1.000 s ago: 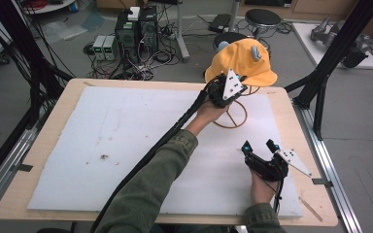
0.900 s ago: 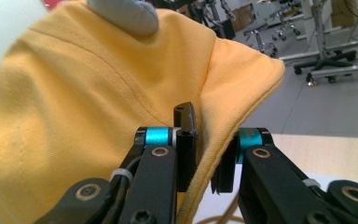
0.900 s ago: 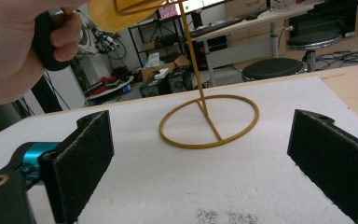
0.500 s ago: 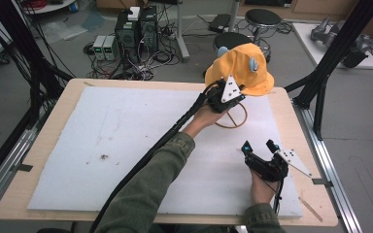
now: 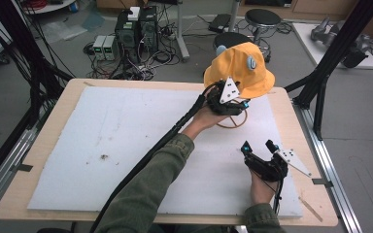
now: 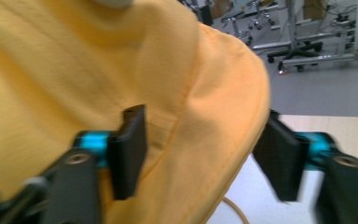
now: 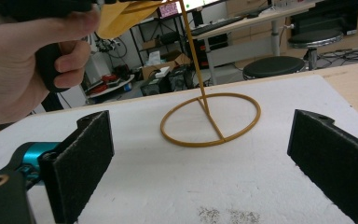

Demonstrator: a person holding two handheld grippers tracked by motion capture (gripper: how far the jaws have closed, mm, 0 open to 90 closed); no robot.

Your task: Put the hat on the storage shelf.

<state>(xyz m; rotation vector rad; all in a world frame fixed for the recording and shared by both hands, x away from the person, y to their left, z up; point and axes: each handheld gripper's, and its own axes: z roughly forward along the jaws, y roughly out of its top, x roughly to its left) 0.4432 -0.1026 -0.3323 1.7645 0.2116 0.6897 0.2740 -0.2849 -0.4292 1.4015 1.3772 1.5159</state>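
We have put the soft yellow cloth bucket hat (image 5: 240, 68) on top of the thin yellow wire stand with a ring foot (image 7: 210, 119). Our left gripper (image 5: 223, 99) has just been opening, and the brim sits loose between its wide jaws. We should pull it back slowly so the hat stays on. The hat's top points up, along the upright pole. Our right gripper (image 5: 260, 148) waits open and empty, near the ring.
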